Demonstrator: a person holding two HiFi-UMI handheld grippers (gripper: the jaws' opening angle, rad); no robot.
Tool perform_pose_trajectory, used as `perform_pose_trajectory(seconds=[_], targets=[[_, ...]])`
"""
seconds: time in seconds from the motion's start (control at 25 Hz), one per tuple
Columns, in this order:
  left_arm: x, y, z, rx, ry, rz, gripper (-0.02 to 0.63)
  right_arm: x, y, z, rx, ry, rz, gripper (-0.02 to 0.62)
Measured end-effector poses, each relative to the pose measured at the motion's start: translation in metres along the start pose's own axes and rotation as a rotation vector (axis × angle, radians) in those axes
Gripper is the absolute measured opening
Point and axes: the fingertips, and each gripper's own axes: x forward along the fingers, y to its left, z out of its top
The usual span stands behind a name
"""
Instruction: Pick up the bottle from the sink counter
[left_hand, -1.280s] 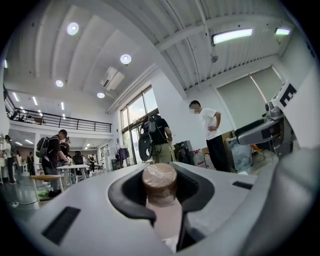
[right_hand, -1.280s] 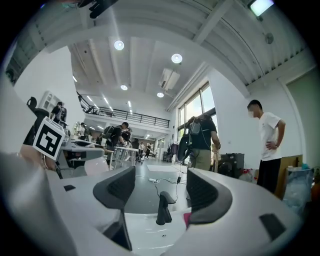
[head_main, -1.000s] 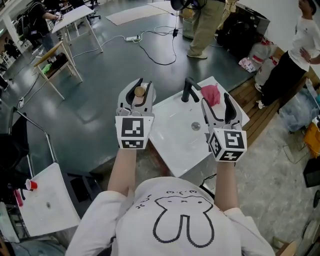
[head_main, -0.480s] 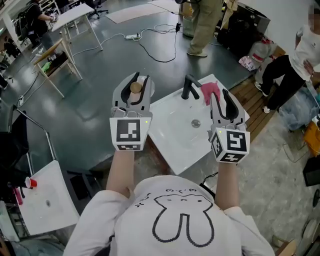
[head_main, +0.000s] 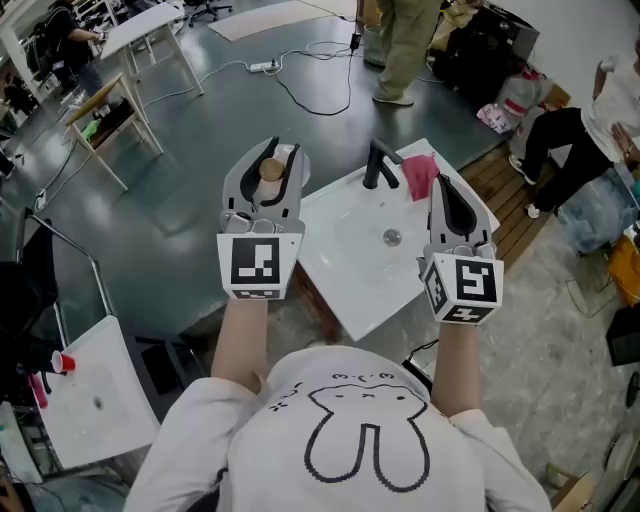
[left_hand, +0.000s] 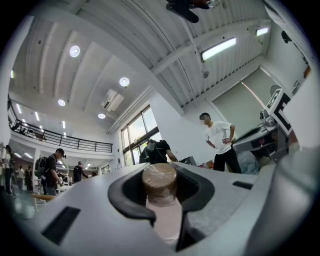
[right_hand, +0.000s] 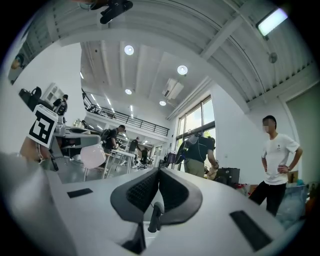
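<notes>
Between the left tongs (head_main: 268, 158), bottle (head_main: 271, 171) clamped, right tongs (head_main: 441, 186) pressed together, empty.

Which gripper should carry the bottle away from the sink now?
Left. The left gripper is shut on the bottle, just under its brown cap, and holds it off the white sink. The right gripper is shut and empty, so it would probably have to open and reach across first.

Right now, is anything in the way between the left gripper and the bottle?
No, nothing is in the way. The left gripper has its fingers closed on the bottle and holds it off the sink counter, just past the counter's edge. The right gripper is shut and empty over the counter.
</notes>
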Motion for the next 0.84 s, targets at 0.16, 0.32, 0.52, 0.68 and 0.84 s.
perform_pose_trajectory(seconds=[0.16,0.32,0.52,0.68,0.84], targets=[[-0.0006,-0.0003,0.0049,0.013,-0.028,-0.008,0.110,-0.0017,0.0021,0.0014,-0.005,0.001,0.002,0.028],[-0.0016,-0.0005,0.0062,0.012,-0.033,-0.008,0.110,-0.0032,0.0023,0.0024,-0.010,0.001,-0.001,0.028],[-0.0028,0.0005,0.0068,0.012,-0.036,-0.006,0.110,-0.0038,0.0025,0.0032,-0.014,0.001,-0.003,0.028],[-0.0017,0.0015,0.0065,0.013,-0.038,-0.006,0.110,-0.0025,0.0024,0.0028,-0.016,0.001,-0.003,0.028],[-0.0016,0.0025,0.0087,0.016,-0.039,-0.007,0.110,-0.0031,0.0037,0.0043,-0.019,0.002,-0.002,0.028]])
